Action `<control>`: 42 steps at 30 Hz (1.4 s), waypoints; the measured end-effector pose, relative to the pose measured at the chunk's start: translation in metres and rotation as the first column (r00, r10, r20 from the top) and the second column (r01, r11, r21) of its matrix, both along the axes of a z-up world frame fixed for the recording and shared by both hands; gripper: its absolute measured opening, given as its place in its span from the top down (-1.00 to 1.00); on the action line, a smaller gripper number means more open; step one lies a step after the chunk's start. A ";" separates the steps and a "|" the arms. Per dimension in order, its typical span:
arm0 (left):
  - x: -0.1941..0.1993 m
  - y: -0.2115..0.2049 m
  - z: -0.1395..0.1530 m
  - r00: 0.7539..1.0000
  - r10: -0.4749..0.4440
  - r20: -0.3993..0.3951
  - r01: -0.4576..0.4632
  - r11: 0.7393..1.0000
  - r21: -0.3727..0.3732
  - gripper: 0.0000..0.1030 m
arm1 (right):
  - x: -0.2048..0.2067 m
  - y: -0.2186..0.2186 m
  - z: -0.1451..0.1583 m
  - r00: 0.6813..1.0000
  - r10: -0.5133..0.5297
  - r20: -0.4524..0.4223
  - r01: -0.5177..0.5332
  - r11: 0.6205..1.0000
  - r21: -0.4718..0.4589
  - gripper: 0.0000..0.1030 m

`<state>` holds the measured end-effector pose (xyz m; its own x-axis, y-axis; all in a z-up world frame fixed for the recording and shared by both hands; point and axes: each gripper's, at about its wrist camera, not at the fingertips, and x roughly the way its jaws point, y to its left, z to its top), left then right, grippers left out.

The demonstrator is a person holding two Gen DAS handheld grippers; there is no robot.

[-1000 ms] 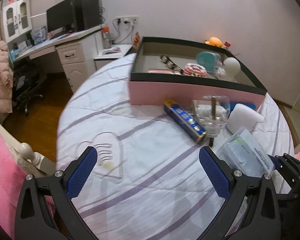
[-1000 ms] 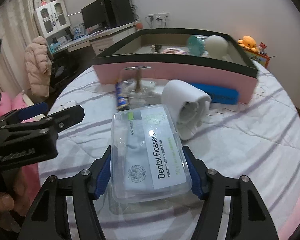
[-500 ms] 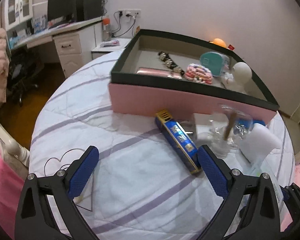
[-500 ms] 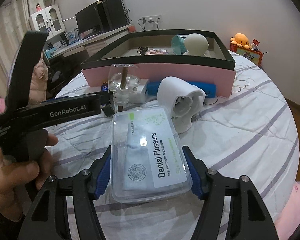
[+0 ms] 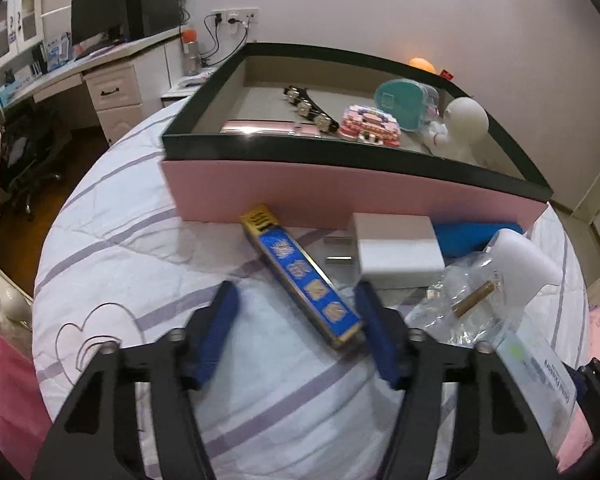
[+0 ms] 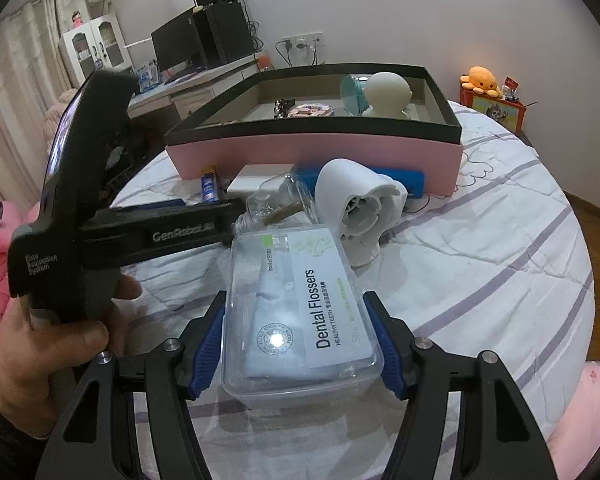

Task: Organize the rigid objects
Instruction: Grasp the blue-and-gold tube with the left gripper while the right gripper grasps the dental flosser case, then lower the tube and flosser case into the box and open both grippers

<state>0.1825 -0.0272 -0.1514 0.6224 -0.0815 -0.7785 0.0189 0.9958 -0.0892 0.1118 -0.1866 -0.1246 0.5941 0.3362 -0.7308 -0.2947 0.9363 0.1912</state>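
Left hand-held gripper (image 5: 296,320), half-open, has just been closing around the blue bar (image 5: 300,276); right hand-held gripper (image 6: 294,344) clamps the floss box (image 6: 300,312). Next: pinch, lift.

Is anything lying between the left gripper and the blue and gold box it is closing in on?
Nothing visible does. The left gripper has just been closing, and its blue pads already flank the near end of the blue and gold box, with only bedspread in the gap. The clear bottle lies just right of the right finger.
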 end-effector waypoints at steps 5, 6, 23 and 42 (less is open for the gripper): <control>-0.001 0.021 0.002 1.000 0.004 0.001 -0.004 0.998 -0.060 0.31 | 0.000 -0.002 0.002 1.000 -0.001 0.003 0.001 1.000 0.011 -0.28; -0.001 0.020 0.002 1.000 0.000 0.003 0.000 0.999 -0.050 0.26 | -0.001 -0.003 0.002 1.000 -0.002 0.003 0.002 1.000 0.012 -0.28; -0.027 0.046 0.014 0.998 -0.047 0.041 0.052 0.990 -0.131 0.71 | -0.011 -0.003 0.014 1.000 0.006 0.025 -0.006 1.000 -0.005 -0.26; -0.033 0.046 0.035 0.992 -0.054 0.113 0.064 0.995 -0.079 0.70 | -0.013 0.002 0.026 0.998 0.025 0.051 -0.026 1.000 0.006 -0.26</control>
<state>0.1495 0.0188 -0.1165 0.6964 -0.1818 -0.6942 0.0918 0.9820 -0.1651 0.0989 -0.1848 -0.0991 0.6219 0.3564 -0.6973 -0.3281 0.9271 0.1813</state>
